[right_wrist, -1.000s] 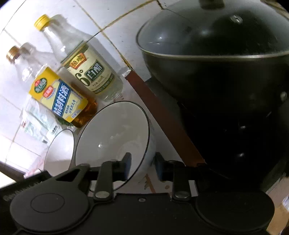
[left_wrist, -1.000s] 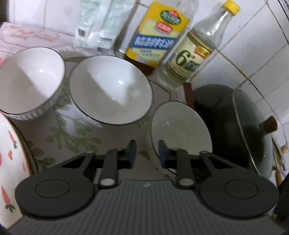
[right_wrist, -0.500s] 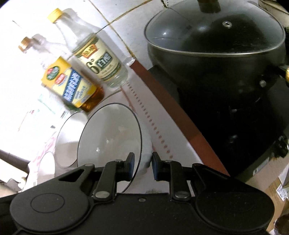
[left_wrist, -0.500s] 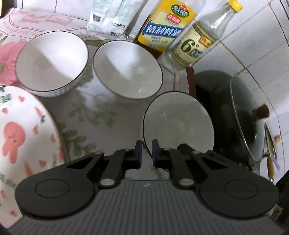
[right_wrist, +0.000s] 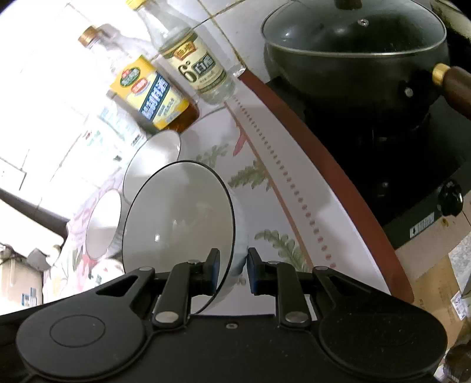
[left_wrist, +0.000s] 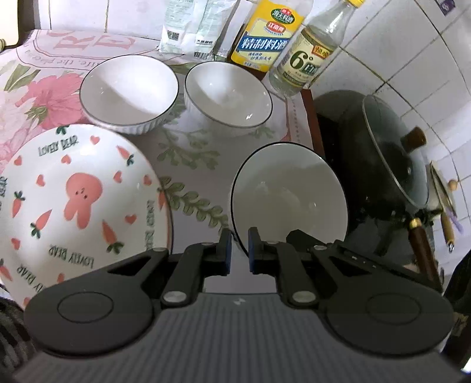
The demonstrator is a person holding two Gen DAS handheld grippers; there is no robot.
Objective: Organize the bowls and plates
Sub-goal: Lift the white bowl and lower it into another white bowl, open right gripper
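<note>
A white bowl with a dark rim (left_wrist: 288,194) is tilted and lifted off the flowered cloth. My left gripper (left_wrist: 238,250) and my right gripper (right_wrist: 232,266) are both shut on its rim; the same bowl (right_wrist: 179,224) fills the right wrist view. Two more white bowls (left_wrist: 129,91) (left_wrist: 228,95) stand on the cloth behind it, also seen in the right wrist view (right_wrist: 153,165) (right_wrist: 103,227). A white plate with pink rabbit and carrots (left_wrist: 73,203) lies at the left.
A yellow-label bottle (left_wrist: 268,38) and a clear vinegar bottle (left_wrist: 309,56) stand by the tiled wall, with white packets (left_wrist: 191,26). A black lidded pot (right_wrist: 353,56) sits on a stove (right_wrist: 412,182) to the right. A cardboard box (right_wrist: 435,265) is below.
Both grippers closed on the bowl's rim and lifted it up and back toward me, away from the bottles. The rabbit plate has come into the left view.
</note>
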